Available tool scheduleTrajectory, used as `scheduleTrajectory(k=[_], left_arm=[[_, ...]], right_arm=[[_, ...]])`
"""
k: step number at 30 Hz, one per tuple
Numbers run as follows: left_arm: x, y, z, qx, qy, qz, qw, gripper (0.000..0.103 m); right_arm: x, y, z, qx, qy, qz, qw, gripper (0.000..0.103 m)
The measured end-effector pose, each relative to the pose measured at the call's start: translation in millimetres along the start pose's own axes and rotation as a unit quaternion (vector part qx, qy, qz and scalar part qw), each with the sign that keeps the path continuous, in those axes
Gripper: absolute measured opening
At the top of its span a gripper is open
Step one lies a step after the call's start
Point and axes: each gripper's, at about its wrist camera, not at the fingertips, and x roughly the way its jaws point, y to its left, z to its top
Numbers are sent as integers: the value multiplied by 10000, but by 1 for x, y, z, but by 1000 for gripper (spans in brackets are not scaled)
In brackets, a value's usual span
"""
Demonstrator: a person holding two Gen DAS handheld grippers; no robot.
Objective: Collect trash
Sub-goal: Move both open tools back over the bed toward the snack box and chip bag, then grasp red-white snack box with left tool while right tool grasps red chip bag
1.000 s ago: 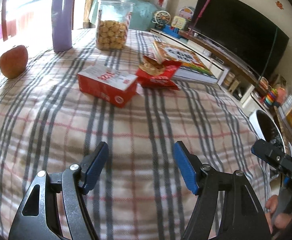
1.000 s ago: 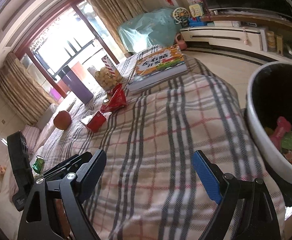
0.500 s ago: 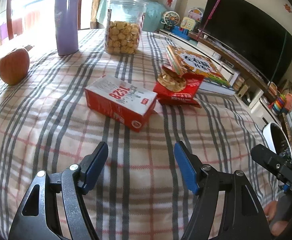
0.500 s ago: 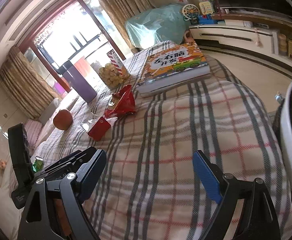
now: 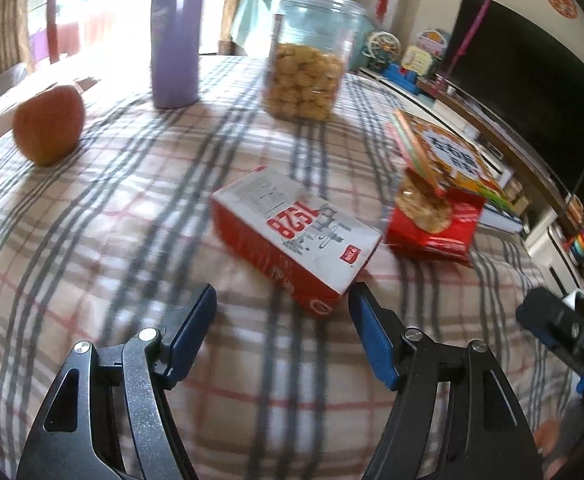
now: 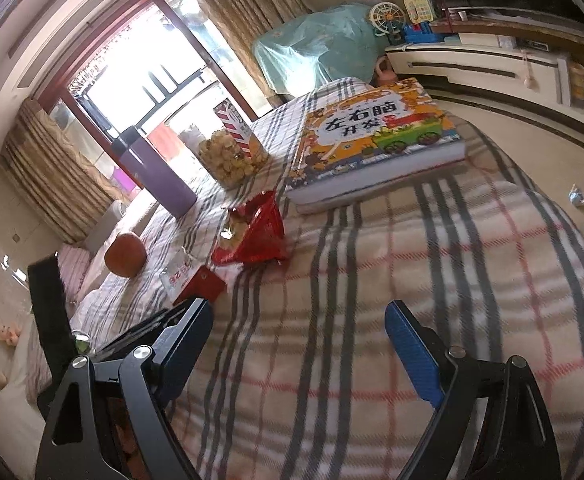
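A red and white carton (image 5: 295, 236) lies flat on the plaid tablecloth (image 5: 92, 208), just ahead of my open, empty left gripper (image 5: 282, 320); its near corner sits between the fingertips. A red snack bag (image 5: 435, 220) lies right of the carton, against a picture book (image 5: 447, 152). In the right wrist view my right gripper (image 6: 297, 328) is open and empty above the cloth (image 6: 411, 264); the snack bag (image 6: 258, 236) and the carton (image 6: 190, 280) lie ahead to the left, the carton beside the left gripper's finger.
An apple (image 5: 48, 124), a purple bottle (image 5: 176, 36) and a jar of snacks (image 5: 307, 56) stand at the far side of the table. The thick book (image 6: 375, 144) lies far right. A TV (image 5: 531, 84) and low cabinet (image 6: 491, 68) stand beyond the table.
My left gripper has moved forward to the carton, which now reaches between its fingertips. My right gripper has swung left; the white bin has left its view.
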Motion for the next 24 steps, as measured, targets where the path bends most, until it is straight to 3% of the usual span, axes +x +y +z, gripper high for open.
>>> scheduleTrajectory(k=[3,7,9,11,12,14,15,16,19,24], left_arm=[[-6,13,-2,-67,-50,150,9999,70],[-15,21,-7,-56,-30,54,10000,71],[-19,20,-7,-37,-65,-6,10000,79],[-18,16,-4,-46,-81,-46,9999,81],[-16,14,-1,-63,-60,-82,9999,81],[-12,9,3,-107,-39,-105,9999,81],[-9,5,6,-118,-41,-96,9999,82],[-7,2,7,-116,-46,-83,9999,82],[1,-9,15,-109,-71,23,9999,83],[17,-25,28,-87,-72,463,9989,85]], right_arm=[[12,4,9,-19,21,31,10000,89],[31,12,21,-53,88,76,9999,88],[40,15,26,-62,103,103,9999,88],[52,19,32,-83,117,102,9998,87],[56,20,34,-105,131,106,9998,81],[69,22,38,-163,248,87,9995,54],[75,21,40,-166,359,76,9992,25],[80,19,41,-140,492,154,9986,17],[68,17,39,-185,329,211,9991,10],[40,3,30,-15,167,309,9994,9]])
